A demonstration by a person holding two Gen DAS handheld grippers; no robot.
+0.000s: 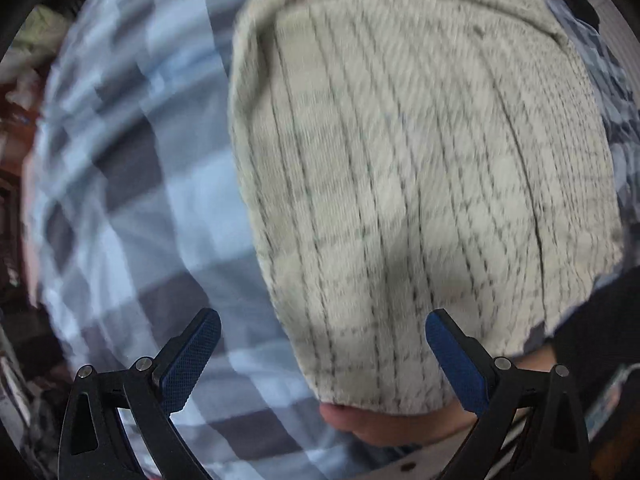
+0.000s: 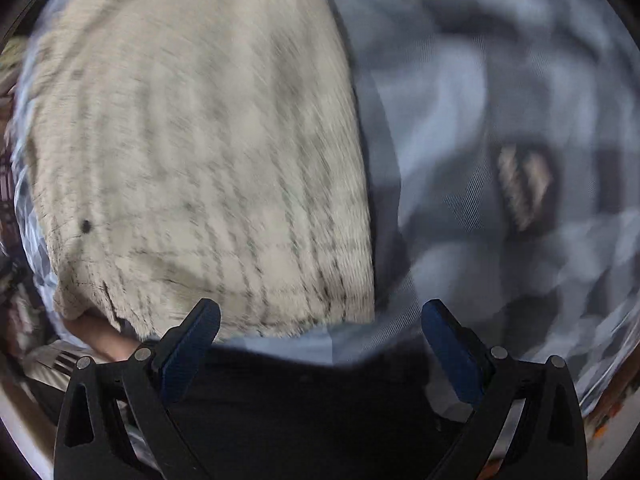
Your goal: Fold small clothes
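A cream garment [image 1: 400, 160] with a thin dark grid pattern lies spread flat on a bed covered in a blue, grey and white checked sheet [image 1: 132, 184], filling most of both wrist views, which are blurred. The left tongs [image 1: 323, 354] stand spread wide and empty above the garment's near hem, one blue pad over the sheet and the other over the cloth; a bit of skin, perhaps a knee, shows just under that hem. The right tongs [image 2: 320, 344] are likewise spread and hold nothing, poised over the garment's near right corner, where cream cloth meets the checked sheet [image 2: 500, 80] and dark clothing fills the bottom of the view. A small dark spot [image 2: 85, 225] marks the garment toward its left edge. The fabric looks soft, thick and fleecy, light enough to lift by a pinch yet limp, so it should drape and sag between two holds. The near corners of the hem, one for each tongs, look like the likeliest places to take hold for a first fold away from the holder.
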